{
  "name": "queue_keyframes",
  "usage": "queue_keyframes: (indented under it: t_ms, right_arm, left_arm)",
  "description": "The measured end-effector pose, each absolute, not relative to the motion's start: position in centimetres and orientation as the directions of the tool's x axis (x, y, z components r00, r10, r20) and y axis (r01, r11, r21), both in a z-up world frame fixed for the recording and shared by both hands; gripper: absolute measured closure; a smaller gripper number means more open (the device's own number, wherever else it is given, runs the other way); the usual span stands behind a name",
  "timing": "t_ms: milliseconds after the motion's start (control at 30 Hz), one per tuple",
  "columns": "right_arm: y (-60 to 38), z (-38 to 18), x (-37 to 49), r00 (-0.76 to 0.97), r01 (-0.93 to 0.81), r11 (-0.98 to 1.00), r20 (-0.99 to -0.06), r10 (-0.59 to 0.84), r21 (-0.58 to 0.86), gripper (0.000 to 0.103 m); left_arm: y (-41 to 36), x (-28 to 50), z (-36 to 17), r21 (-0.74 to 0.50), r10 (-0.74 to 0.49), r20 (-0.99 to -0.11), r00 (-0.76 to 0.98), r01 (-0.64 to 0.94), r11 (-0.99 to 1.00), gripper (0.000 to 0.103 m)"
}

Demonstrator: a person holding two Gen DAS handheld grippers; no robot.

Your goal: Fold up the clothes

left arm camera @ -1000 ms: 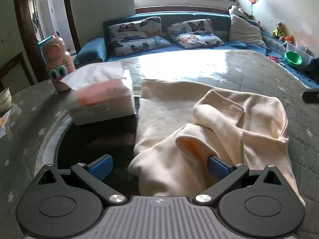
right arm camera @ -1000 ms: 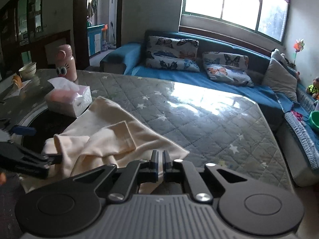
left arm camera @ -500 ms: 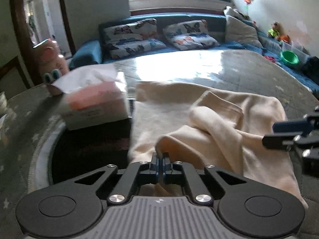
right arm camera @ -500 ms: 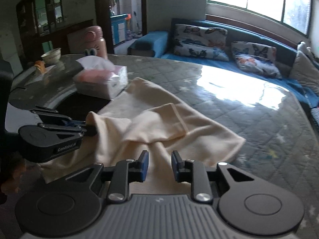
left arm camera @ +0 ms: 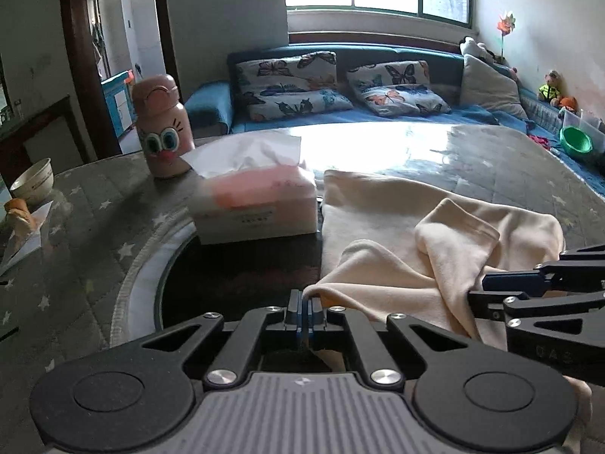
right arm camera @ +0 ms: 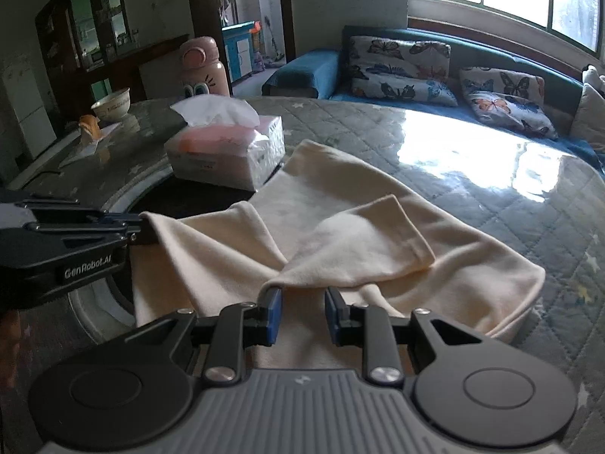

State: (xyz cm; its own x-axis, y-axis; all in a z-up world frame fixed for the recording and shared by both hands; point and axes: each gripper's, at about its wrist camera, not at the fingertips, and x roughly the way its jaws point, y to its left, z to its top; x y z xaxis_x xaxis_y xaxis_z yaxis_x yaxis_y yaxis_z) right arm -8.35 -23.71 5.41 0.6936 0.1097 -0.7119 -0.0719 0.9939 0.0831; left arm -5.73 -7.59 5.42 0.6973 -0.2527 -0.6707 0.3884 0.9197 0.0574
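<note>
A cream garment [left arm camera: 397, 234] lies rumpled on the quilted grey table cover [left arm camera: 510, 159], one sleeve folded across its body. It also shows in the right wrist view [right arm camera: 340, 219]. My left gripper [left arm camera: 303, 308] is shut on the garment's near left corner and lifts it a little; it also shows at the left of the right wrist view [right arm camera: 141, 232]. My right gripper [right arm camera: 300, 316] is open, its blue pads on either side of the garment's near edge, below the sleeve. It also shows at the right of the left wrist view [left arm camera: 480, 289].
A pink tissue box [left arm camera: 257, 204] stands just left of the garment, by a dark round inset [left arm camera: 227, 276] in the table. A pink bottle [left arm camera: 162, 125], a bowl [left arm camera: 32, 181] and bread on paper [left arm camera: 19, 212] sit further left. A blue sofa with pillows [left arm camera: 340, 87] is behind.
My left gripper has shut on the garment's near left corner and raised it. My right gripper has opened and moved in over the garment's near edge.
</note>
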Motion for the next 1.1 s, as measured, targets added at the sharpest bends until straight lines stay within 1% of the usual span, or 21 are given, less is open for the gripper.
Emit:
queue_keyframes:
  t_ms: [200,267,300,333,367,500,567,600,633,733,900,1000,1100]
  right_arm:
    - [-22.5,6.2,-8.7,0.699,-0.117,0.988,-0.698,0.155,0.102,0.078]
    - [-22.2,6.3,-8.9,0.697,-0.127,0.987,-0.698,0.162,0.102,0.074]
    - [-22.1,6.3,-9.0,0.696,-0.130,0.986,-0.699,0.165,0.104,0.066]
    - [-21.9,6.2,-9.1,0.692,-0.136,0.986,-0.703,0.165,0.098,0.064]
    - [-21.7,6.1,-9.1,0.688,-0.143,0.986,-0.707,0.164,0.089,0.063]
    - [-20.5,5.0,-9.2,0.661,-0.163,0.986,-0.737,0.142,0.044,0.064]
    - [-20.2,4.4,-9.2,0.655,-0.150,0.989,-0.749,0.097,-0.004,0.066]
    - [-20.1,4.2,-9.2,0.653,-0.140,0.990,-0.754,0.068,-0.032,0.081]
    - [-20.2,4.1,-9.2,0.653,-0.130,0.990,-0.756,0.048,-0.049,0.093]
    - [-21.0,4.2,-9.7,0.662,-0.102,0.991,-0.749,-0.001,-0.091,0.100]
    - [-23.9,6.3,-11.9,0.717,-0.042,0.983,-0.691,-0.096,-0.181,0.101]
    - [-26.9,8.3,-13.6,0.740,0.038,0.977,-0.651,-0.170,-0.212,0.101]
    - [-30.8,10.2,-15.8,0.748,0.148,0.957,-0.605,-0.273,-0.249,0.101]
  left_arm:
    - [-5.5,-5.5,5.8,0.067,-0.197,-0.665,0.721,0.321,0.945,0.100]
    - [-4.8,-5.6,5.9,0.067,-0.183,-0.664,0.725,0.301,0.951,0.100]
    - [-4.5,-5.7,5.9,0.073,-0.172,-0.662,0.729,0.292,0.954,0.100]
    - [-4.1,-5.7,5.9,0.076,-0.163,-0.662,0.732,0.283,0.956,0.100]
    - [-3.8,-5.7,5.9,0.076,-0.156,-0.663,0.732,0.273,0.959,0.100]
    - [-2.6,-5.8,5.7,0.073,-0.133,-0.668,0.732,0.243,0.967,0.100]
    - [-2.1,-5.9,5.6,0.075,-0.121,-0.670,0.732,0.229,0.970,0.100]
    - [-1.9,-5.9,5.6,0.076,-0.114,-0.669,0.734,0.220,0.972,0.100]
    - [-1.6,-5.9,5.6,0.077,-0.107,-0.669,0.736,0.211,0.974,0.100]
    - [-0.9,-6.0,5.5,0.079,-0.085,-0.667,0.740,0.185,0.980,0.100]
    - [0.8,-6.0,5.2,0.062,-0.072,-0.676,0.734,0.154,0.986,0.100]
    - [1.3,-6.1,4.9,0.062,-0.066,-0.680,0.730,0.147,0.987,0.100]
    - [1.7,-6.3,4.8,0.064,-0.061,-0.681,0.730,0.142,0.988,0.100]
